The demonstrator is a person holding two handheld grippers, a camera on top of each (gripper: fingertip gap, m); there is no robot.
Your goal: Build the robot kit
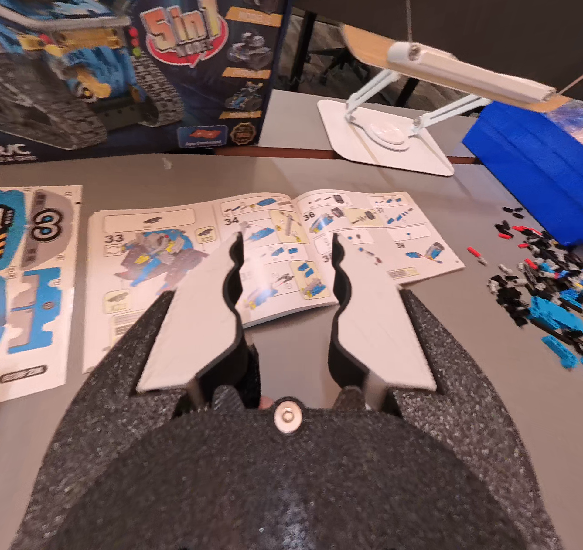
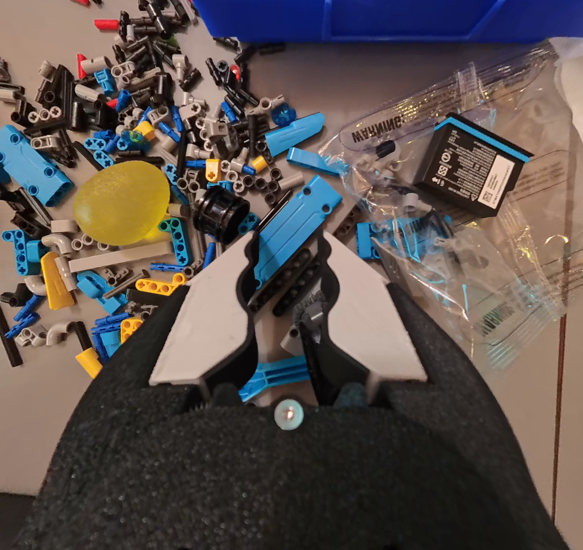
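Observation:
My right gripper (image 2: pixel 288 238) is low over a pile of small building pieces (image 2: pixel 151 143) on the grey table. Its jaws stand partly closed around a light-blue panel piece (image 2: pixel 293 219), with a black holed beam (image 2: pixel 290 276) beside it; both pads sit against them. My left gripper (image 1: pixel 287 238) is open and empty. It hovers above an open instruction booklet (image 1: pixel 271 244) lying flat on the table. The piece pile also shows at the right of the left wrist view (image 1: pixel 542 285).
A blue plastic bin (image 2: pixel 378 2) stands behind the pile, and also shows in the left wrist view (image 1: pixel 530 172). A yellow egg-shaped ball (image 2: pixel 121 202), a black battery pack (image 2: pixel 470 166) and clear bags (image 2: pixel 457 251) lie nearby. A sticker sheet (image 1: pixel 34 282), the toy box (image 1: pixel 132 58) and a white stand (image 1: pixel 385 137) surround the booklet. My right fingertips sit around 50 cm from my left ones.

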